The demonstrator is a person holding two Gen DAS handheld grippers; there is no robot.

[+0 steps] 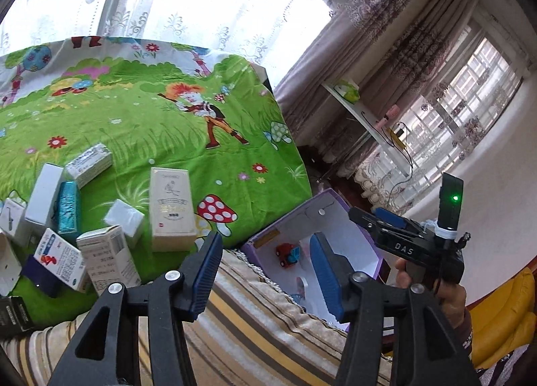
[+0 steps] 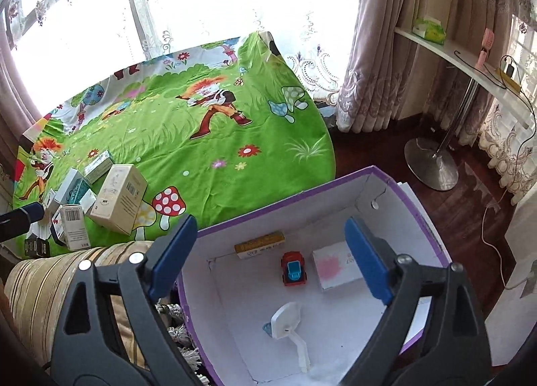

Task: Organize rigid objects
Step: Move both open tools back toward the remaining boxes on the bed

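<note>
- Sunlit lace curtains back your left wrist view; a bed cover (image 1: 141, 110) printed with green grass, red mushrooms and a cartoon figure fills the middle.
- Your left gripper (image 1: 265, 272) has its blue pads spread apart with nothing between them, hovering over striped bedding, apparently between picks.
- Small cartons (image 1: 67, 218) lie jumbled at left on the cover, likely waiting to be sorted. A tall cream carton (image 1: 172, 208) stands upright; its print is too small to read.
- Your other tool at right reads "DAS" and shows a green light.
- Your right wrist view looks down into a purple-walled box (image 2: 419, 214) on the floor beside the bed.
- Your right gripper (image 2: 272, 258) is spread wide and empty above it.
- Inside lie a red toy car (image 2: 293, 268), a pink-and-white packet (image 2: 335, 268), a yellow carton (image 2: 258, 241) and a white plastic piece (image 2: 287, 322), seemingly already sorted.
</note>
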